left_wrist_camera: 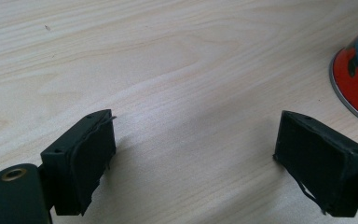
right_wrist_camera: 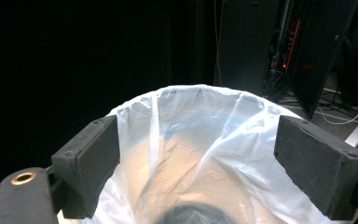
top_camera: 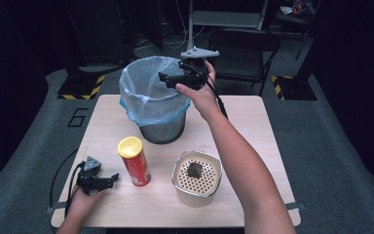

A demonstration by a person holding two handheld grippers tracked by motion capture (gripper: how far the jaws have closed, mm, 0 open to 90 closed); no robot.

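Observation:
A mesh waste bin (top_camera: 161, 127) lined with a pale blue bag (top_camera: 148, 92) stands at the table's far middle. My right gripper (top_camera: 169, 78) hovers over the bin's right rim, open and holding nothing. In the right gripper view the gripper (right_wrist_camera: 198, 135) looks down into the bag (right_wrist_camera: 200, 154), where something dark lies at the bottom. My left gripper (top_camera: 111, 180) rests open on the table at the near left, pointing toward a red can (top_camera: 136, 165) with a yellow lid. The left gripper view has the gripper (left_wrist_camera: 196, 130) over bare wood, with the can's base (left_wrist_camera: 354, 79) at the right.
A beige container (top_camera: 181, 187) with a perforated insert stands at the near middle, a dark lump (top_camera: 195, 169) lying on the insert. The light wooden table (top_camera: 253, 126) has free room at its right and far left. A black chair (top_camera: 243, 48) stands behind it.

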